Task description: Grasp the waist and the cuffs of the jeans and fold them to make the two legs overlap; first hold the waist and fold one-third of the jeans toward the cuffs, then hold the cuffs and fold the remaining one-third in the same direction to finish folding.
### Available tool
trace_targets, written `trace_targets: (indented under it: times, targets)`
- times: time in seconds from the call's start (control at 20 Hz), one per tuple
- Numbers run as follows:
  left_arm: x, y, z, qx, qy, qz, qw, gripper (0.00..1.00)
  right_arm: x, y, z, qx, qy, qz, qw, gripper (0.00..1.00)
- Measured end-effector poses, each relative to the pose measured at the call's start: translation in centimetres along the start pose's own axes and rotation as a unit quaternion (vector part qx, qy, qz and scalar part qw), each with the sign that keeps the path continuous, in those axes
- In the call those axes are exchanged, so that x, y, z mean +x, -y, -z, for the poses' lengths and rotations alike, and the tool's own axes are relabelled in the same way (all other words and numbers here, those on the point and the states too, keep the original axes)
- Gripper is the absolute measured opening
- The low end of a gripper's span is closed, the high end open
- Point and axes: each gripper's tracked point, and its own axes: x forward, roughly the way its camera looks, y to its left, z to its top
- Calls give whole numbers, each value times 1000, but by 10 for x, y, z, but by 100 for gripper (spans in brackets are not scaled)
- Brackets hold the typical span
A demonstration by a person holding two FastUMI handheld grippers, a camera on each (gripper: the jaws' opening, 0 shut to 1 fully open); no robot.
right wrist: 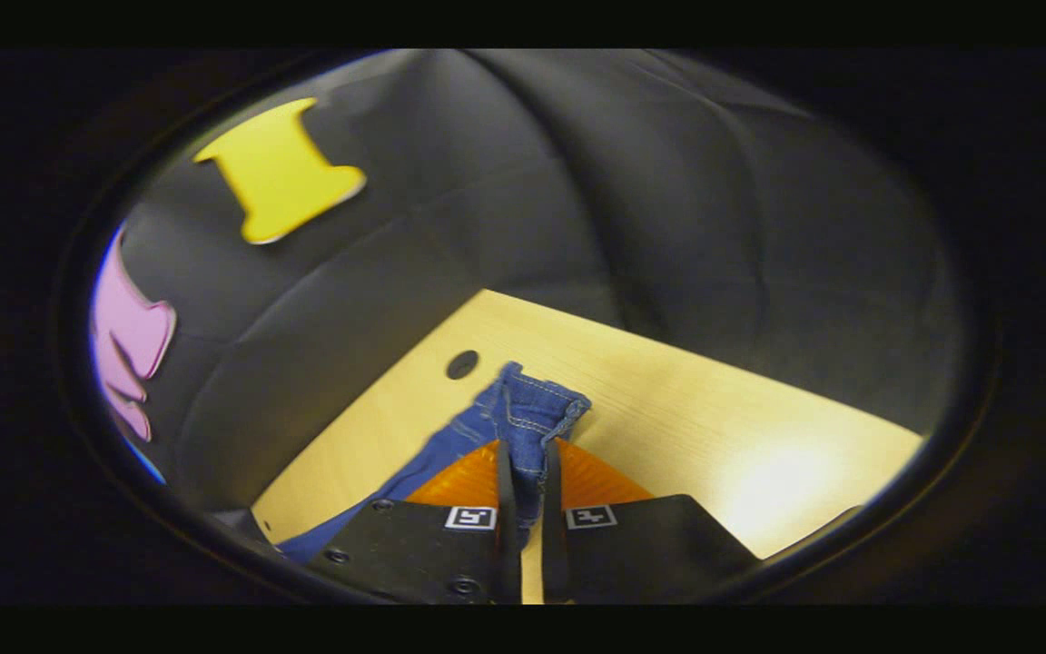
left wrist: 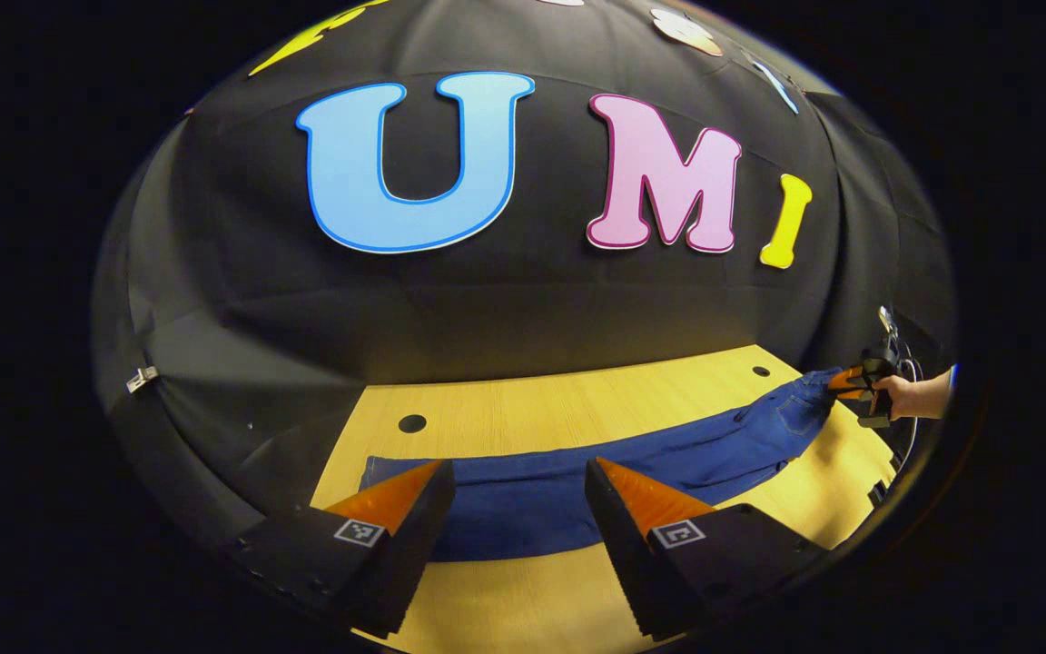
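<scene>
Blue jeans point(left wrist: 686, 450) lie stretched across the wooden table point(left wrist: 532, 400), cuffs at the left and waist at the right. In the left gripper view my left gripper point(left wrist: 516, 465) stands open just above the cuff end, one finger to each side of the leg, gripping nothing. Far to the right, my right gripper point(left wrist: 850, 381), held by a hand point(left wrist: 913, 397), pinches the waist edge. The right gripper view has the right gripper point(right wrist: 528, 445) shut on a bunched fold of the jeans' waist point(right wrist: 532, 409), lifted slightly off the table point(right wrist: 714, 409).
Round holes sit in the tabletop near the back edge, one on the left point(left wrist: 411, 423) and one on the right point(left wrist: 761, 371), the latter beside the waist point(right wrist: 462, 364). Black cloth walls enclose the table behind and at both sides. Bare wood lies in front of the jeans.
</scene>
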Motion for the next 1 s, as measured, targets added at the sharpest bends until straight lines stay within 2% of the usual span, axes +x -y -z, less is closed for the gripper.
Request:
trace_targets:
  times: [0.05, 0.1, 0.15, 0.2, 0.45, 0.55, 0.75, 0.8, 1.0]
  targets:
    - [-6, -5, -1, 1, 6, 7, 1000, 91, -8, -18, -2, -25, 14, -17, 999, 7]
    - [-14, -13, 0, 3, 11, 12, 1000, 91, -17, -39, -3, -46, 28, -37, 998, 7]
    - [-19, -21, 5, 7, 12, 14, 1000, 91, -30, -54, -2, -68, 41, -53, 995, 7]
    - [-25, -31, 8, 11, 10, 12, 1000, 91, -41, -69, -1, -91, 54, -68, 992, 13]
    - [-55, -76, 24, -3, 9, -2, 1000, 91, -102, -101, -18, -174, 98, -159, 967, 12]
    - [-66, -91, 35, -9, 3, -11, 1000, 91, -120, -106, -7, -208, 100, -193, 954, 12]
    - [-78, -113, 56, -16, -21, -27, 999, 91, -113, -91, 14, -254, 38, -241, 936, 12]
    - [-78, -119, 59, -16, -26, -33, 999, 91, -106, -78, 23, -265, 10, -242, 933, 18]
    - [-73, -127, 69, -39, -45, -40, 997, 90, -79, -36, 8, -295, -81, -242, 921, 18]
